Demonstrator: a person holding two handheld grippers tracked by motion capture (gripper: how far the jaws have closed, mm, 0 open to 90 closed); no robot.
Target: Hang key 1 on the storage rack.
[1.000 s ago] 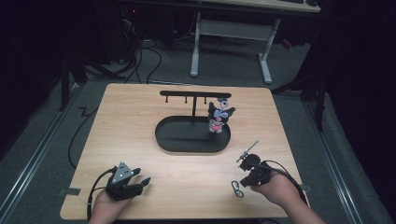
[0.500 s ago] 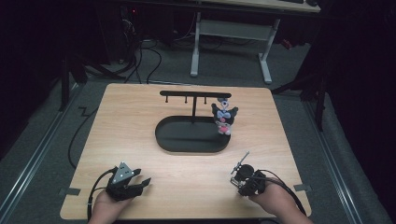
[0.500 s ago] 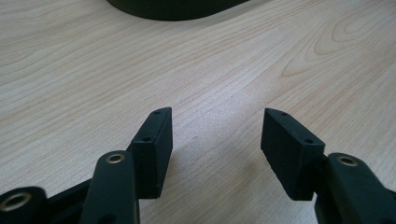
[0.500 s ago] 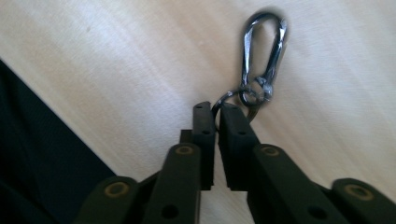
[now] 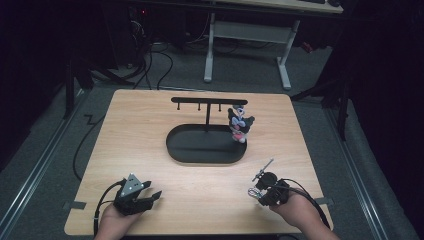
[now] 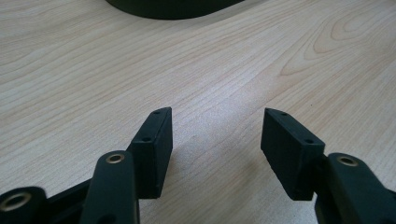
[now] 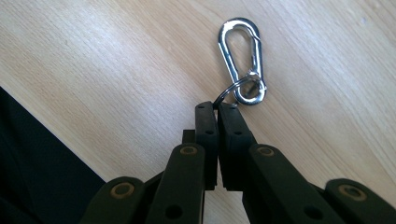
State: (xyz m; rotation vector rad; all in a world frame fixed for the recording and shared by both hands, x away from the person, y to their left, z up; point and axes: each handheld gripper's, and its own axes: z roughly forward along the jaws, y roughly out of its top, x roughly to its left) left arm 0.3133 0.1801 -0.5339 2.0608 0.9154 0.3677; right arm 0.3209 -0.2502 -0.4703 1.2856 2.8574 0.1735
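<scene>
Your right gripper (image 7: 217, 106) has its jaws clenched on the thin split ring of a silver carabiner clip (image 7: 240, 58), which lies flat on the wooden table (image 5: 150, 125) just past the jaw tips. In the high view that gripper (image 5: 257, 192) sits near the table's front edge, toward the front right corner, and its own view shows the dark drop beyond the edge close alongside the jaws. Your left gripper (image 6: 215, 135) rests low over bare wood with its jaws released and spread wide, nothing between them; in the high view it (image 5: 150, 197) is near the front edge too, toward the front left corner, well apart from the right one. The black oval stand base (image 5: 190, 150) lies at the table's middle, with its post and hook bar (image 5: 209, 100) rising from its far side. A small black-and-pink plush charm (image 5: 239, 124) hangs at the bar's right end, over the base's right rim. Open wood separates the base from both grippers.
</scene>
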